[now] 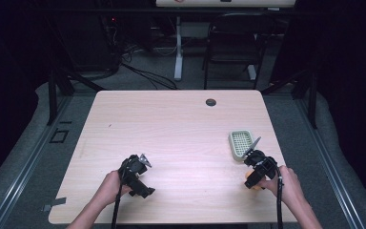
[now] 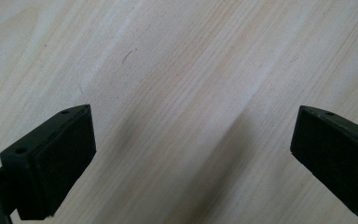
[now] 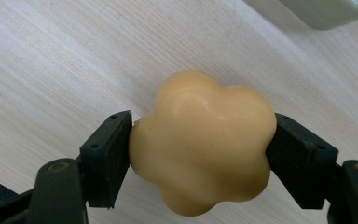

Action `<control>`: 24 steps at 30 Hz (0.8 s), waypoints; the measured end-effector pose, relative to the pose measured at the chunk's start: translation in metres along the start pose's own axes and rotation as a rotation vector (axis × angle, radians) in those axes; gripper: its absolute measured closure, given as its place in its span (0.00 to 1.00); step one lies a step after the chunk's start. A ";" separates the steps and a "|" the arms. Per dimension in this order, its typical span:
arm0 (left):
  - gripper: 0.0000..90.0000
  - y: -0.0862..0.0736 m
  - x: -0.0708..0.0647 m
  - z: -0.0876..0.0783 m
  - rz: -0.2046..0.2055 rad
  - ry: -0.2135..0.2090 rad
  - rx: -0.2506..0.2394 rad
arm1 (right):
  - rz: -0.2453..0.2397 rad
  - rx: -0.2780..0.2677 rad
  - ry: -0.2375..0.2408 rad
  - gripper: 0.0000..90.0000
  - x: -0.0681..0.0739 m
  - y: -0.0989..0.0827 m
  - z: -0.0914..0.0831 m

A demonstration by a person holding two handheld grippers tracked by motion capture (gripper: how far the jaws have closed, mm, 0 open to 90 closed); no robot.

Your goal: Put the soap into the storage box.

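- the right gripper squeezes a soap between its two black pads, one pad on each side.
- the soap is pale orange and shaped like a flower. it sits just over the table, near the front right edge.
- a green dish with a grid inside lies on the table just beyond the right gripper.
- the left gripper has its jaws wide apart, with bare wood between them. it is at the front left of the table.

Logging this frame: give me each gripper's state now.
Left gripper: open, nothing between its jaws, bare table below.
Right gripper: shut on the yellow flower-shaped soap.
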State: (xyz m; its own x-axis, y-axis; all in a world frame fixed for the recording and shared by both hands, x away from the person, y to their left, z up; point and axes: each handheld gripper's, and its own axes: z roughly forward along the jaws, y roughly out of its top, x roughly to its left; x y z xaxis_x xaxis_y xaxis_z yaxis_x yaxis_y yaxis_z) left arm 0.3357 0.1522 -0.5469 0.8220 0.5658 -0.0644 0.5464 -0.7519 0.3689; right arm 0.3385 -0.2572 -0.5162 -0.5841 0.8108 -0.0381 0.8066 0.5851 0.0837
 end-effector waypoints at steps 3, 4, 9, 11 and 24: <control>0.00 0.000 0.000 0.000 0.000 -0.001 0.000 | -0.017 0.007 -0.004 0.30 -0.001 0.001 -0.002; 0.00 0.000 0.000 0.000 0.000 -0.001 0.000 | -0.004 0.002 -0.001 0.30 -0.001 0.002 -0.004; 0.00 0.000 0.000 0.000 0.000 0.002 0.001 | -0.005 -0.006 -0.002 0.30 -0.002 0.004 -0.006; 0.00 0.000 0.000 0.000 0.000 0.001 0.001 | -0.011 -0.007 -0.001 0.30 -0.002 0.006 -0.007; 0.00 0.000 0.000 0.000 0.000 0.000 0.002 | -0.007 -0.039 -0.004 0.30 -0.002 0.017 -0.014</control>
State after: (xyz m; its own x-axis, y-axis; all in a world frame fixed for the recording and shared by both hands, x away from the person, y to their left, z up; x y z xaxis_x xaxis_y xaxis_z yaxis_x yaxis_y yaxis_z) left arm 0.3359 0.1526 -0.5471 0.8217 0.5663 -0.0642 0.5471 -0.7522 0.3673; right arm 0.3526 -0.2492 -0.5004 -0.5892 0.8068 -0.0430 0.7984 0.5896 0.1220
